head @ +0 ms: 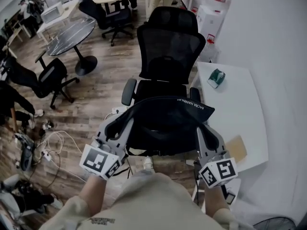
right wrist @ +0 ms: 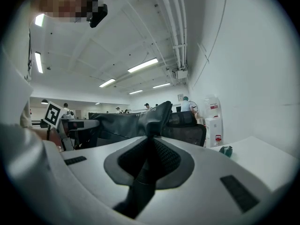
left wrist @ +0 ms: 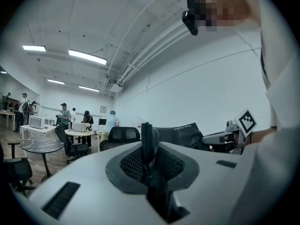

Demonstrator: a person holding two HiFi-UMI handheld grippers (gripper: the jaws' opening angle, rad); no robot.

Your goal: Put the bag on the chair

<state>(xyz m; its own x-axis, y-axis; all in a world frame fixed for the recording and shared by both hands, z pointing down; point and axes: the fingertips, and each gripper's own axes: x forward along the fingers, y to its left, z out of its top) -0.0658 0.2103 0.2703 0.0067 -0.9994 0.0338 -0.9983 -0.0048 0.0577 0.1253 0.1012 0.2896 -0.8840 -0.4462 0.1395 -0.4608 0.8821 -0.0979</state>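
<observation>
Wood floor (head: 120, 61) under office chair (head: 169, 49), white table (head: 237, 111) beside.

The left gripper (left wrist: 148, 137) has its jaws closed on the edge of the black bag (left wrist: 180, 131), which spans rightward from the claw to the right gripper (left wrist: 208, 138), with a chair (left wrist: 119, 135) just beyond the claw's left side and a table (left wrist: 42, 146) far left.

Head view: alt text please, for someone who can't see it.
A person holds a black bag stretched between the left gripper and the right gripper, both shut on its edge, facing a black mesh office chair. A white table stands at right.
</observation>
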